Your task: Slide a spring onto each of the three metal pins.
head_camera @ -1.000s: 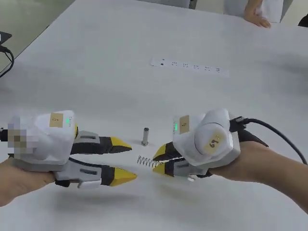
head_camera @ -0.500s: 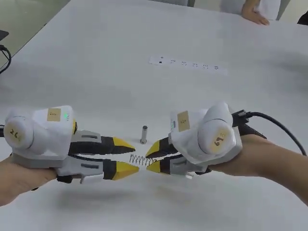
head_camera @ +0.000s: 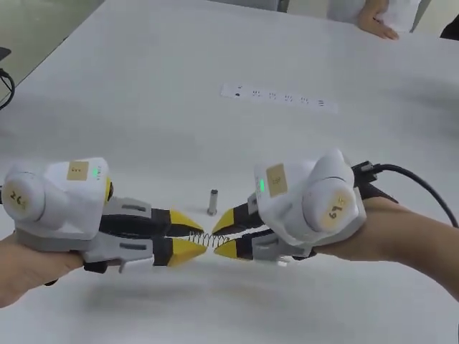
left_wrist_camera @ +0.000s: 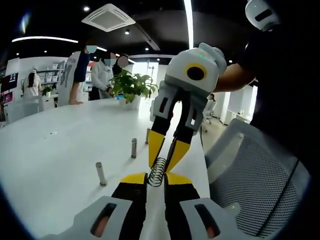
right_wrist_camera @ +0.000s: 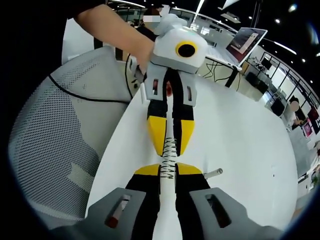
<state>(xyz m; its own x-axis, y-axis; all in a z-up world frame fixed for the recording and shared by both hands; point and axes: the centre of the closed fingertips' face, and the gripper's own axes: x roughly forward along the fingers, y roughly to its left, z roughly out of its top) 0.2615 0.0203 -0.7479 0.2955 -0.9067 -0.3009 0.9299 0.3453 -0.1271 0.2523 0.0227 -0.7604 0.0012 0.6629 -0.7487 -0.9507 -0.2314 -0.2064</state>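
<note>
I've got my left gripper point(head_camera: 193, 236) and right gripper point(head_camera: 218, 238) both pinched narrow on the spring point(head_camera: 206, 238), centre frame; the left gripper view adds a spring-wrapped pin point(left_wrist_camera: 134, 148) left of centre

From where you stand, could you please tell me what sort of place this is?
Probably an open-plan office or lab workspace: a long white table with a mesh chair beside it, and people standing near a potted plant under a ceiling vent.
</note>
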